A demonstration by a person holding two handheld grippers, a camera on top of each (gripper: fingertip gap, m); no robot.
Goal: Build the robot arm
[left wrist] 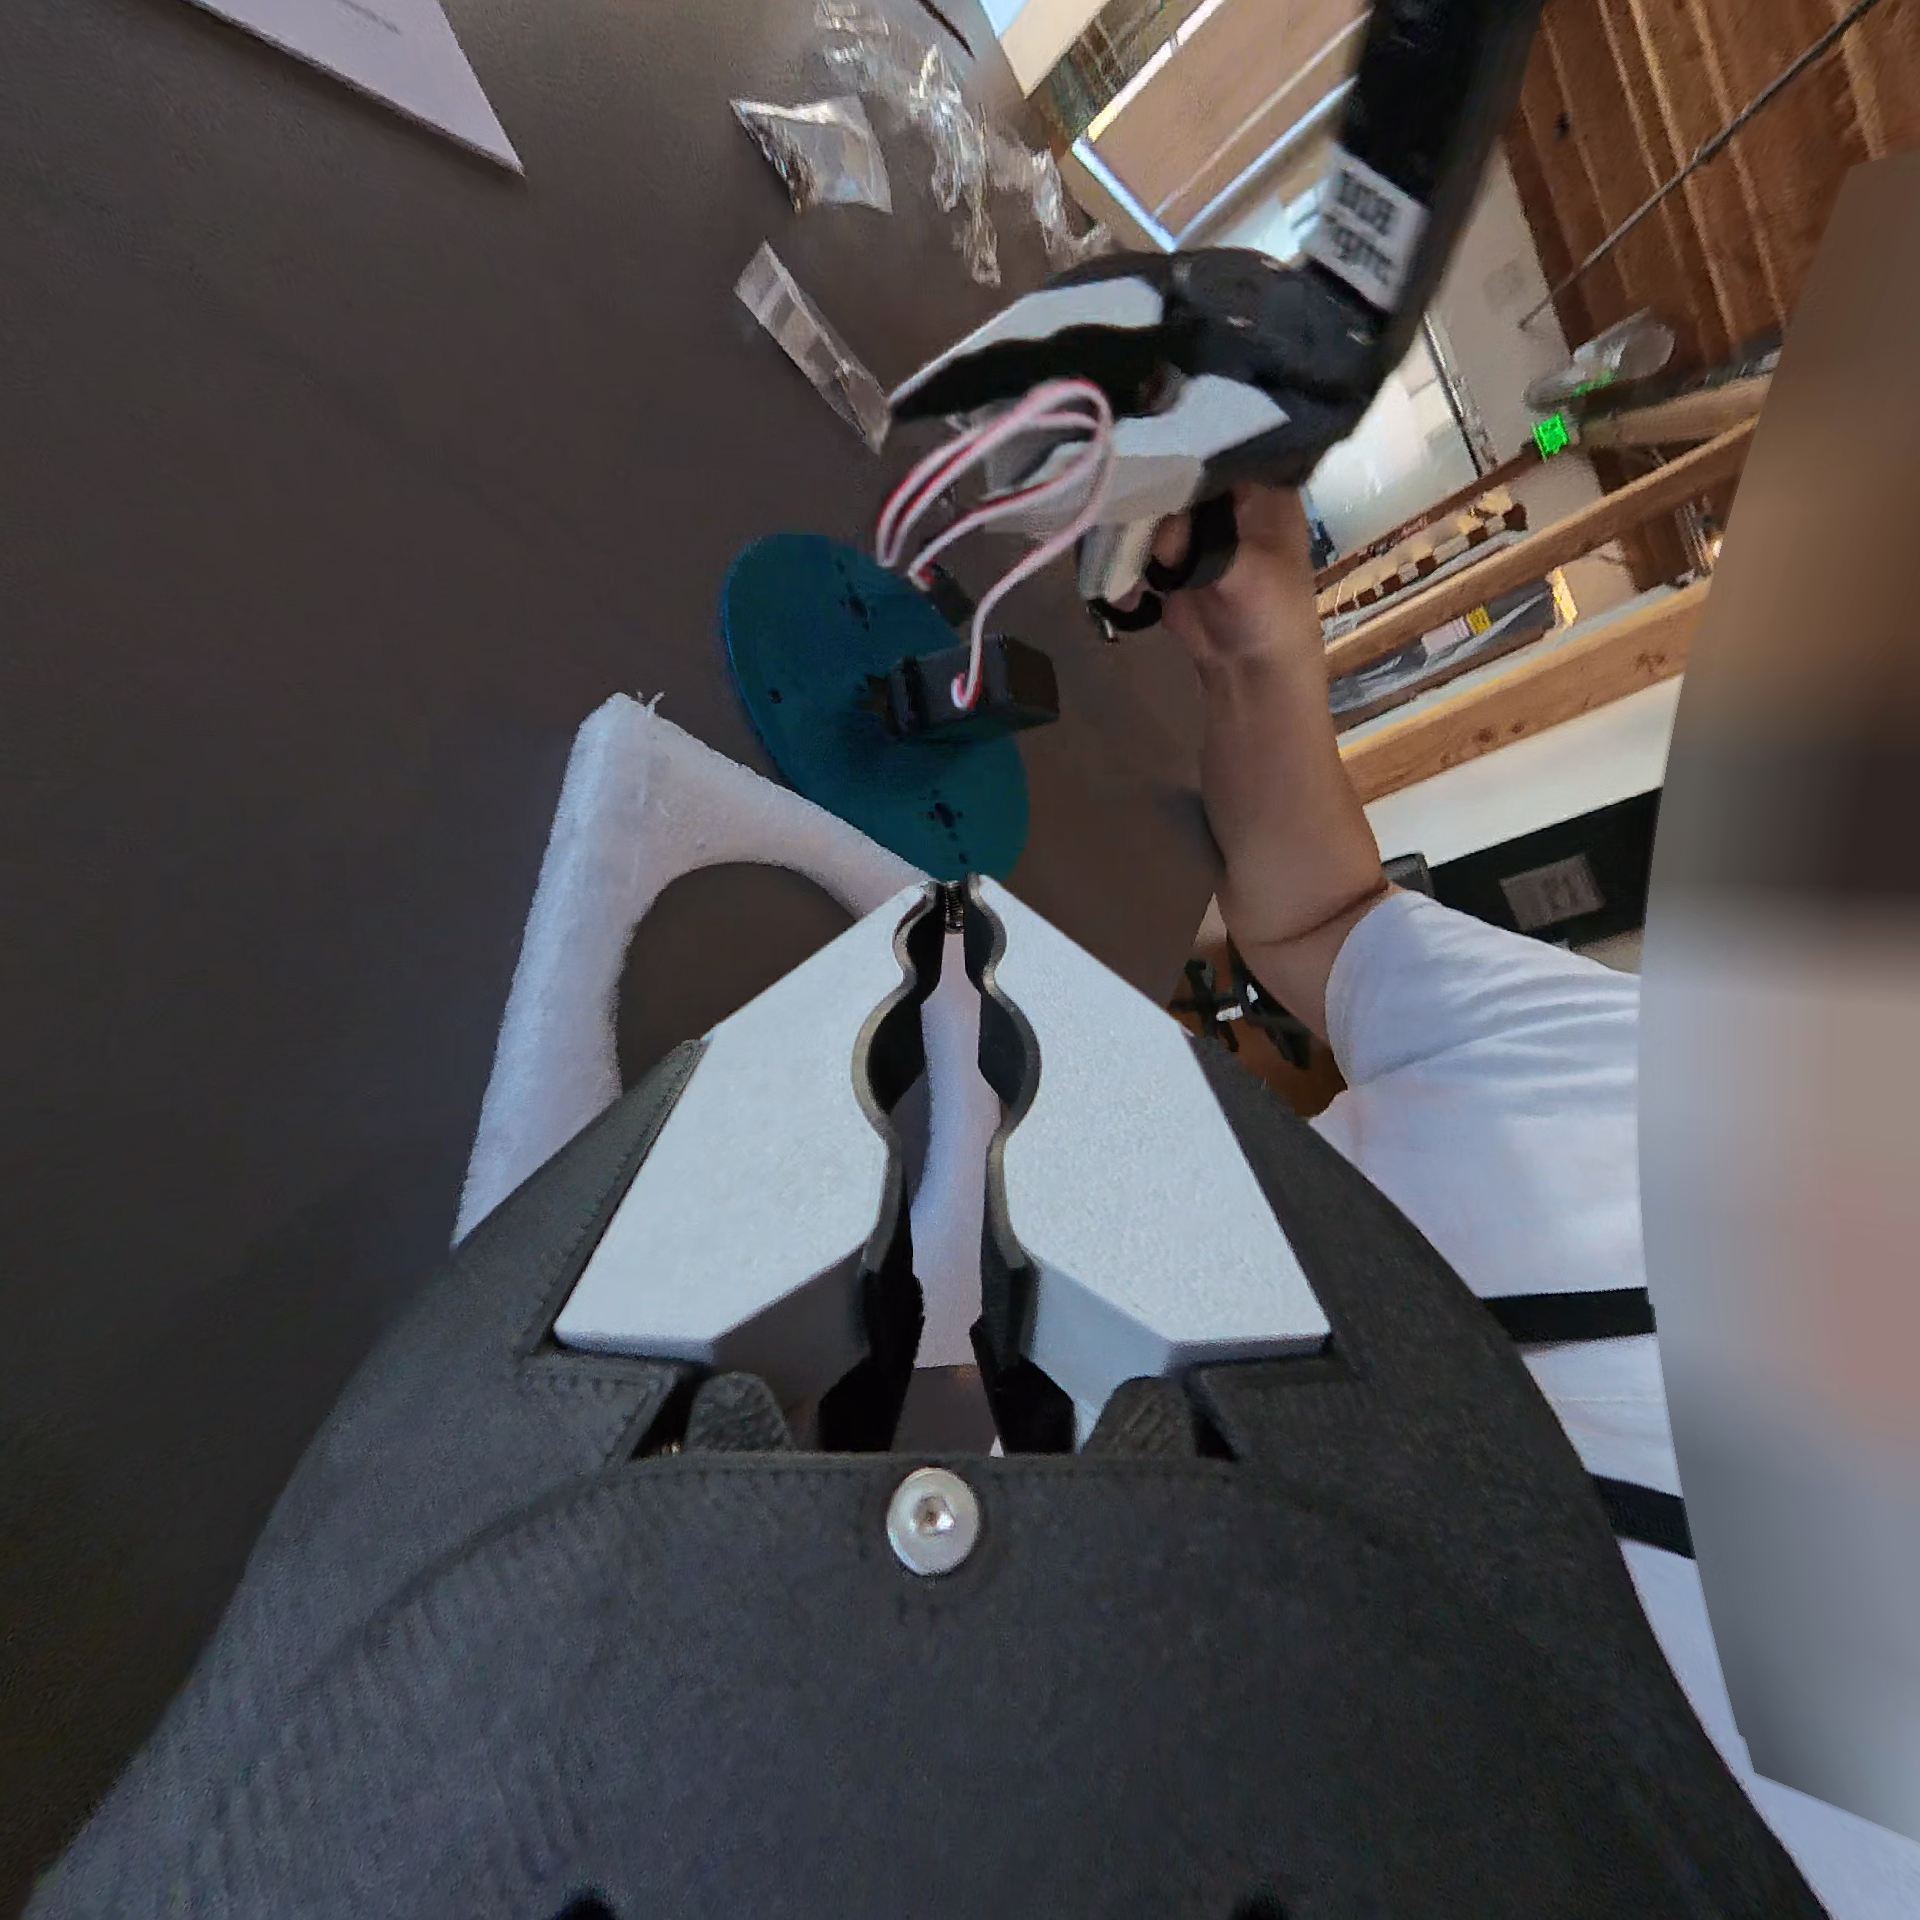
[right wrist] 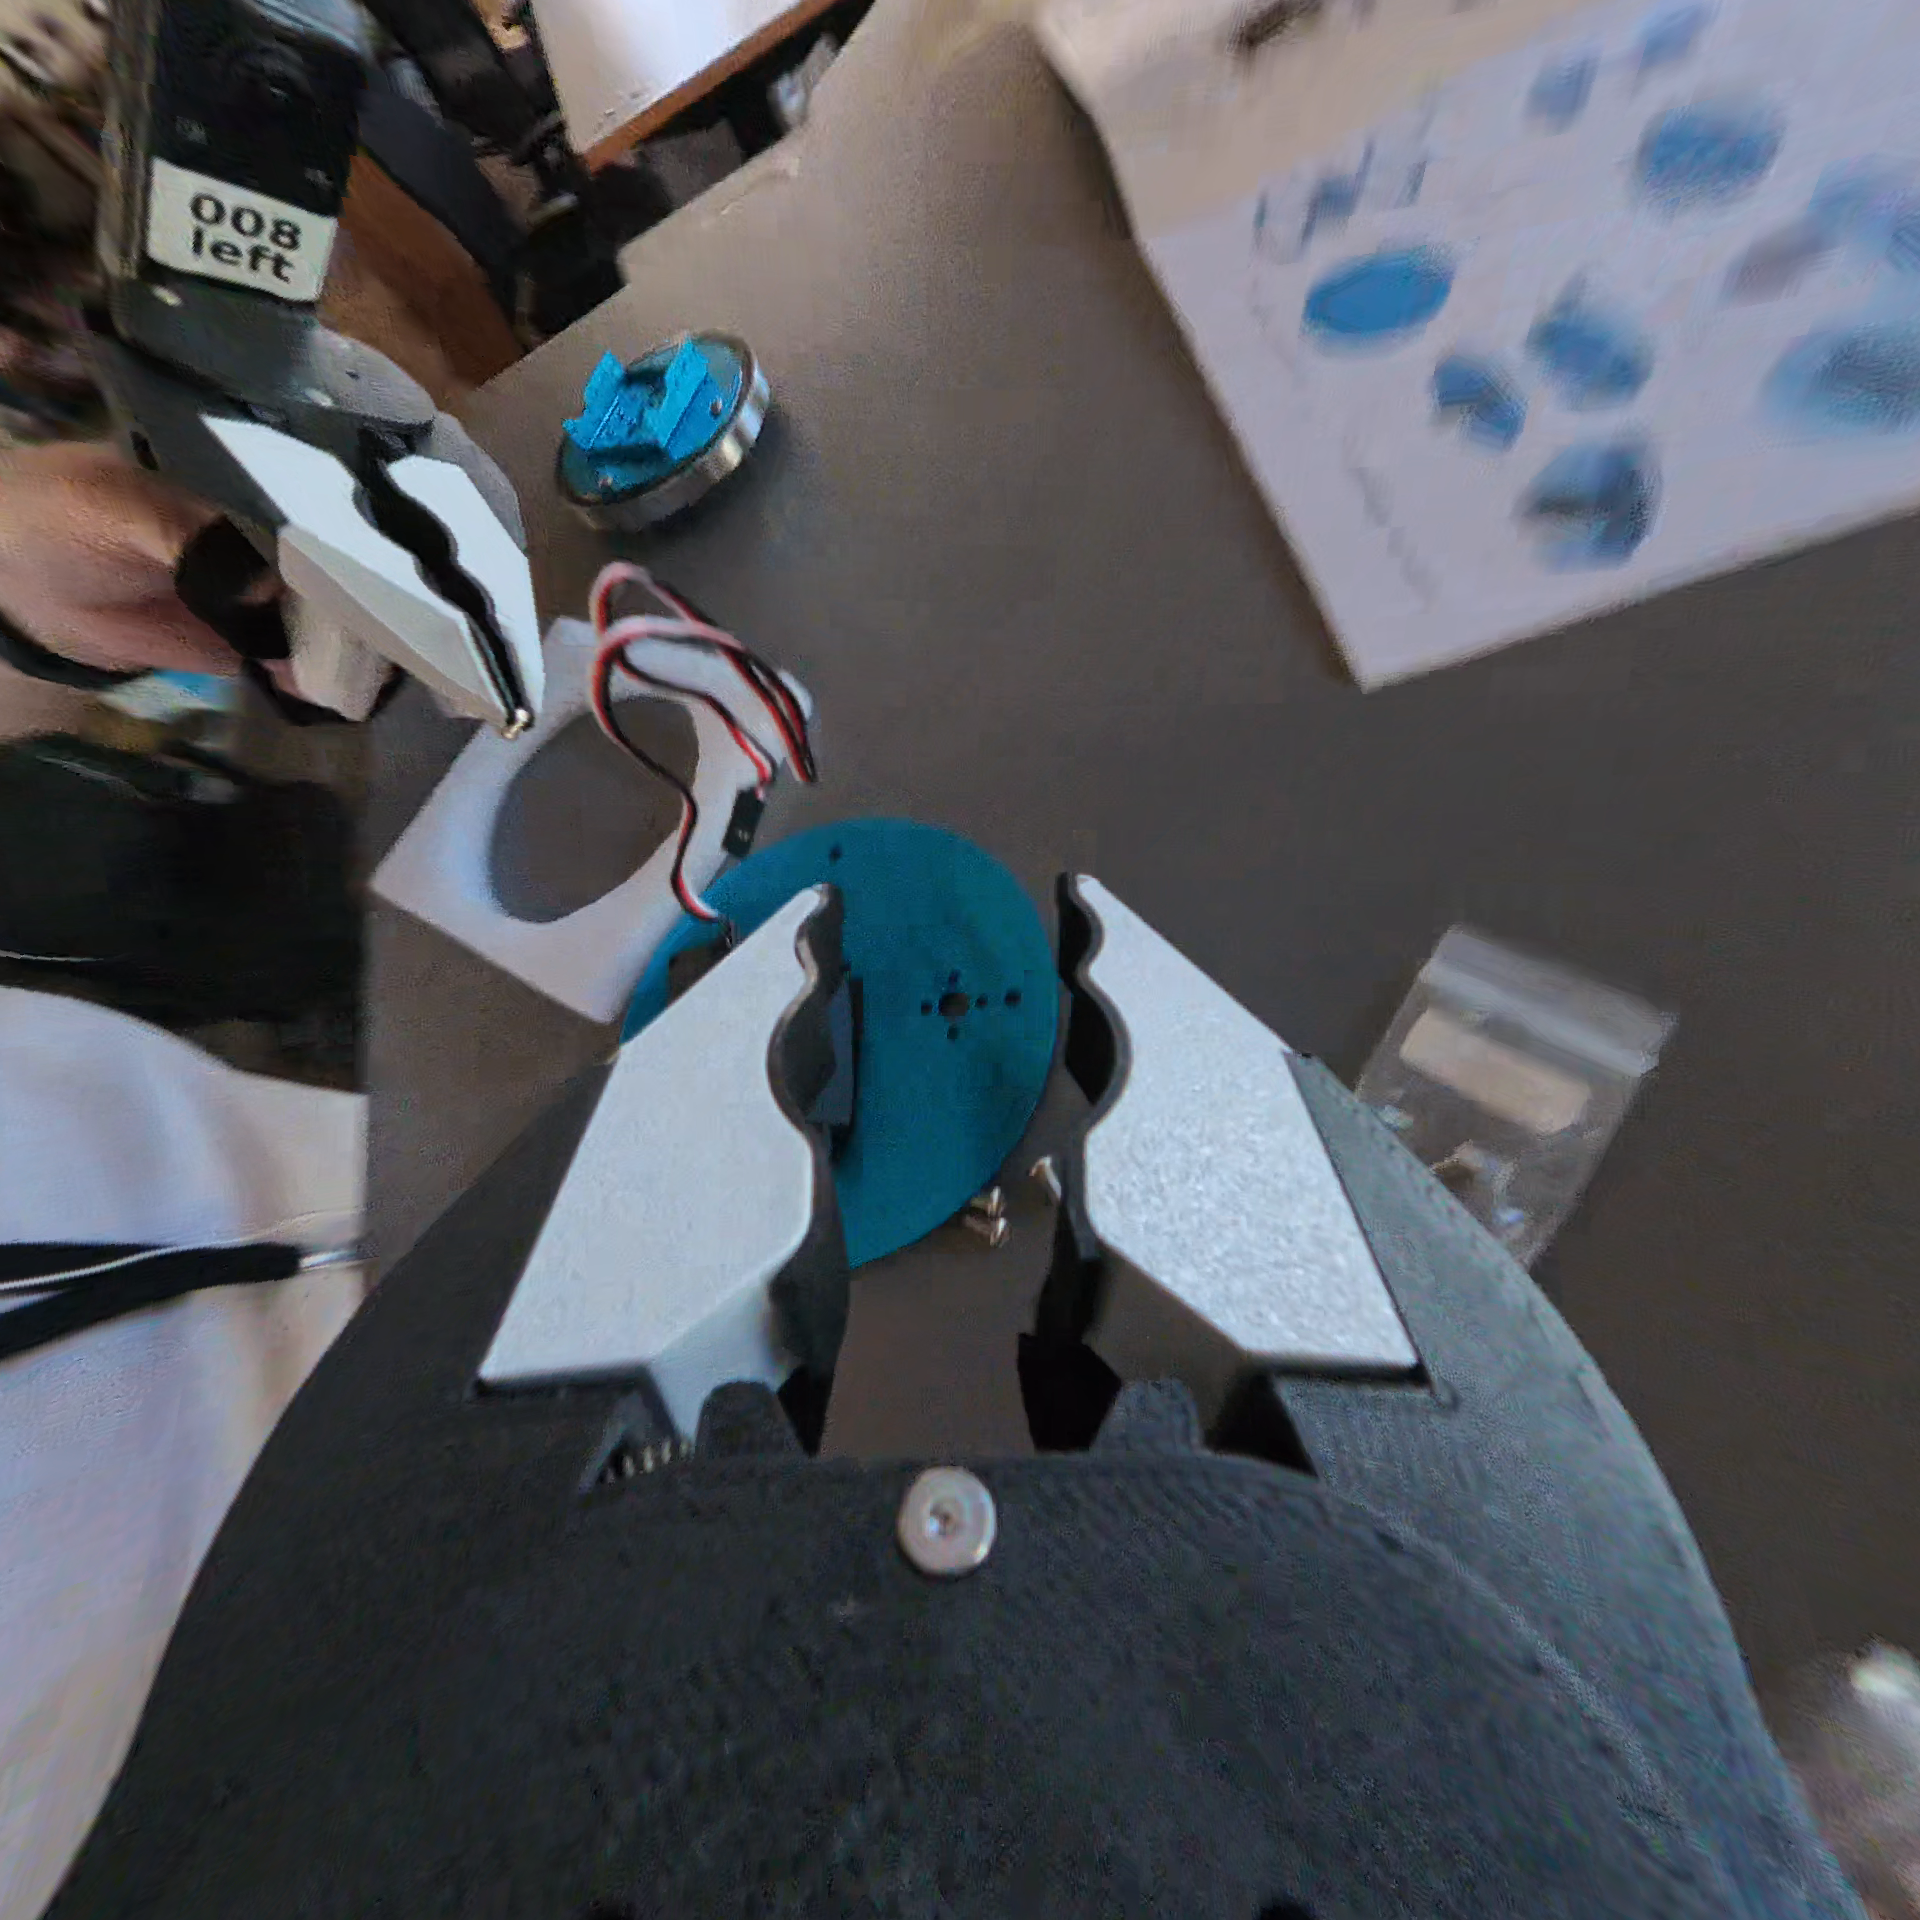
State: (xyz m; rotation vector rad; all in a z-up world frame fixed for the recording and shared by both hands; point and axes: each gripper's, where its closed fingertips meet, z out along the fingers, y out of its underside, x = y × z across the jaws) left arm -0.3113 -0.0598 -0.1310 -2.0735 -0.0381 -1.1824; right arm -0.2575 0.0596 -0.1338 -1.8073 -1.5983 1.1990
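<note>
Teal plastic makes up the round disc [right wrist: 935, 1049] lying flat on the dark grey bench [right wrist: 1143, 675], with a black servo block [left wrist: 971, 691] standing on its face and red, white and black wires [right wrist: 686, 665] looping off toward 11 o'clock in the right wrist view. The left claw [left wrist: 951, 896] is clenched on a small metal screw [left wrist: 952, 902], whose long axis runs along the fingers and points forward at the disc's near edge. In the right wrist view this claw [right wrist: 511, 717] hangs at 9 o'clock from the disc, tip angled down over a white foam block [right wrist: 478, 831] with a round cut-out. The right claw [right wrist: 951, 904] is released, its fingers spread wide over the disc and gripping nothing.

Only the right wrist view shows three loose screws [right wrist: 992, 1216] on the bench at the disc's 6 o'clock edge, a metal-rimmed ring carrying a bright blue part [right wrist: 655, 416] at 11 o'clock, a clear bag [right wrist: 1507, 1070] at 3 o'clock, and a printed sheet [right wrist: 1507, 312] at 1 o'clock. Only the left wrist view shows the servo's full block shape, the person's forearm [left wrist: 1268, 748], and more clear bags [left wrist: 821, 151] at 12 o'clock.
</note>
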